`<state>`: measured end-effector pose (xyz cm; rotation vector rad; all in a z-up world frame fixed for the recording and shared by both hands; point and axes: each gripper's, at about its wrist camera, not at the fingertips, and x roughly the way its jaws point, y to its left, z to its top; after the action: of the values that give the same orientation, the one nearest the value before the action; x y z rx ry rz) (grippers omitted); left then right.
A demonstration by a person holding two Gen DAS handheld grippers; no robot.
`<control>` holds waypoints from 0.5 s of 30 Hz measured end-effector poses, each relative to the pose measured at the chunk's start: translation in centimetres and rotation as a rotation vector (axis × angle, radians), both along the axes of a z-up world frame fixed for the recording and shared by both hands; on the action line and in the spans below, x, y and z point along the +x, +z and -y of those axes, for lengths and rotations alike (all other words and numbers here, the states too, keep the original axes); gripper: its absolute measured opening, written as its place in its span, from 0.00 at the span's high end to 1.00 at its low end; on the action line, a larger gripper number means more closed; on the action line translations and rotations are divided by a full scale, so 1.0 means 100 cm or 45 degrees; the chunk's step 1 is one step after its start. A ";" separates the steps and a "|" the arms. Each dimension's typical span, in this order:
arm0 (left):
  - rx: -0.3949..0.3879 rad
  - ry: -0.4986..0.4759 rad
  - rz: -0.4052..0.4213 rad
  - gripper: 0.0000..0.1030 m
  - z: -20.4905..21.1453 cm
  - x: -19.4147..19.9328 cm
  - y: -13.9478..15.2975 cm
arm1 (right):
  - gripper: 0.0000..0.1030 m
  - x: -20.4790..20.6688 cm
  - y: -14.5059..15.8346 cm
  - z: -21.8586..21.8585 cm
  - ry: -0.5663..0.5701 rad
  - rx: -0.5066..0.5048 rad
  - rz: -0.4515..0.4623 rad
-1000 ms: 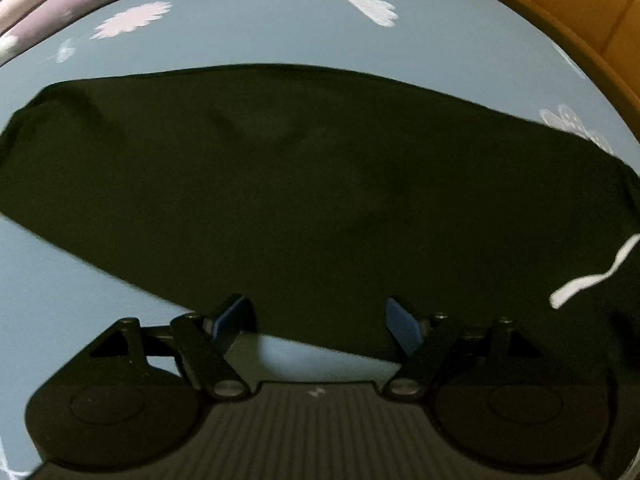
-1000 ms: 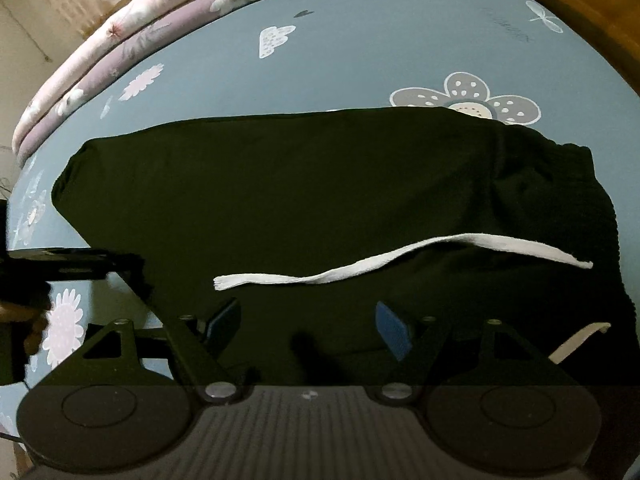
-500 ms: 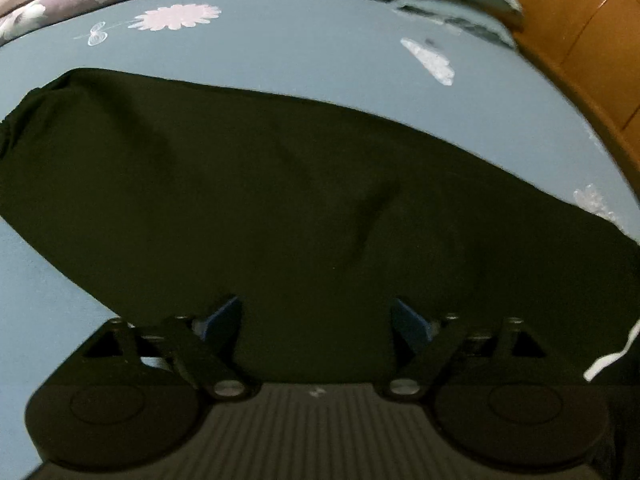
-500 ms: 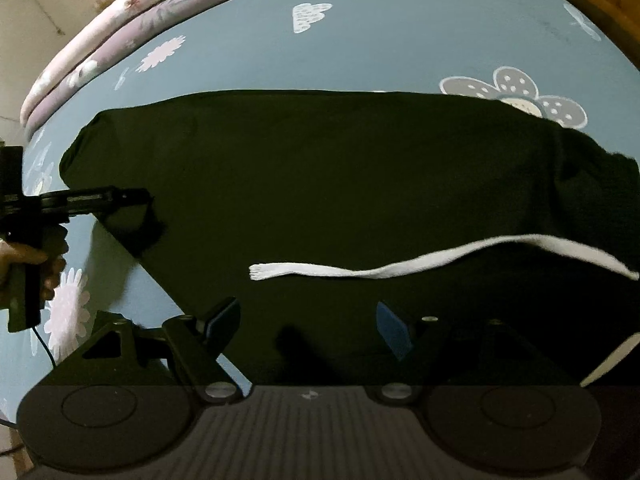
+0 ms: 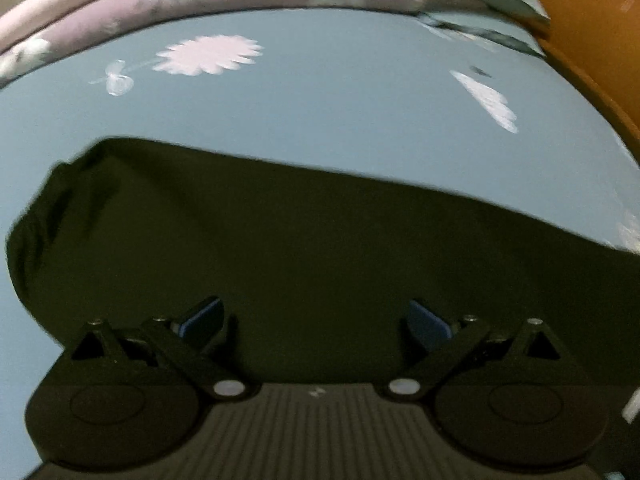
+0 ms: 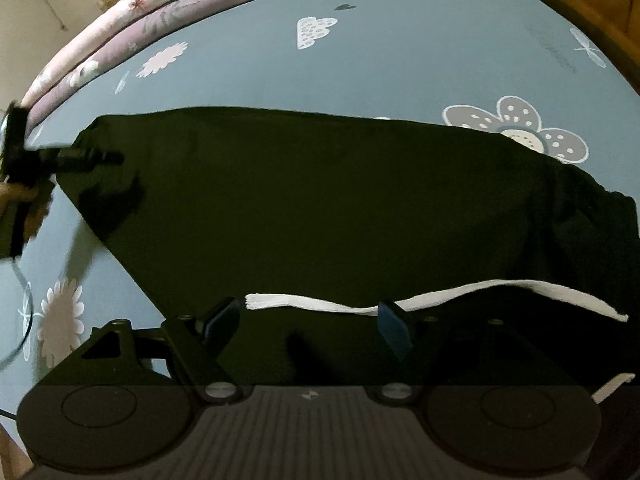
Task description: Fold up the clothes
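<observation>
A black pair of drawstring shorts [image 6: 320, 200] lies spread flat on the blue bedsheet [image 6: 400, 68]; it also fills the lower half of the left wrist view [image 5: 320, 248]. A white drawstring [image 6: 440, 300] lies across its near part. My left gripper [image 5: 316, 318] is open and empty, low over the leg end of the shorts; it also shows at the far left of the right wrist view [image 6: 92, 158]. My right gripper [image 6: 310, 322] is open and empty, low over the waist part, with the drawstring just beyond its fingertips.
The sheet [image 5: 320, 120] carries flower and cloud prints. A rolled pink and purple quilt [image 5: 200, 8] lies along the far side. An orange wooden bed frame [image 5: 592, 40] borders the right. A cable [image 6: 20, 288] hangs from the left gripper.
My left gripper has moved toward the leg end of the shorts and its view tilted up. My right gripper has moved forward, so the drawstring is now at its fingertips. Both stayed open.
</observation>
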<state>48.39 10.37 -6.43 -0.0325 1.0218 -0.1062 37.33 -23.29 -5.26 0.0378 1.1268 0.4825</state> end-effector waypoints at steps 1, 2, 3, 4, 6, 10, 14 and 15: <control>0.006 0.024 0.006 0.05 -0.010 0.011 -0.004 | 0.22 0.000 -0.001 -0.002 0.006 -0.003 -0.001; 0.000 0.072 -0.004 0.05 -0.025 0.019 -0.011 | 0.22 -0.001 -0.003 -0.004 0.009 -0.005 -0.007; -0.028 0.123 -0.006 0.05 -0.039 0.025 -0.016 | 0.22 -0.002 -0.004 -0.006 0.012 -0.007 -0.013; -0.056 0.168 0.001 0.05 -0.052 0.029 -0.020 | 0.22 -0.002 -0.006 -0.008 0.015 -0.009 -0.018; -0.087 0.204 0.064 0.04 -0.073 0.030 -0.019 | 0.22 -0.002 -0.008 -0.013 0.028 -0.021 -0.027; 0.039 0.253 0.038 0.04 -0.103 0.034 -0.017 | 0.22 0.000 -0.008 -0.021 0.035 -0.024 -0.028; 0.081 0.292 0.047 0.05 -0.115 0.028 -0.001 | 0.22 0.004 -0.007 -0.030 0.048 -0.020 -0.020; 0.054 0.278 0.060 0.05 -0.116 0.025 0.003 | 0.22 0.004 -0.007 -0.033 0.054 -0.019 -0.017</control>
<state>50.85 21.97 -6.14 -0.1019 0.9669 0.1129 37.72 -20.03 -5.92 0.0038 1.1464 0.5124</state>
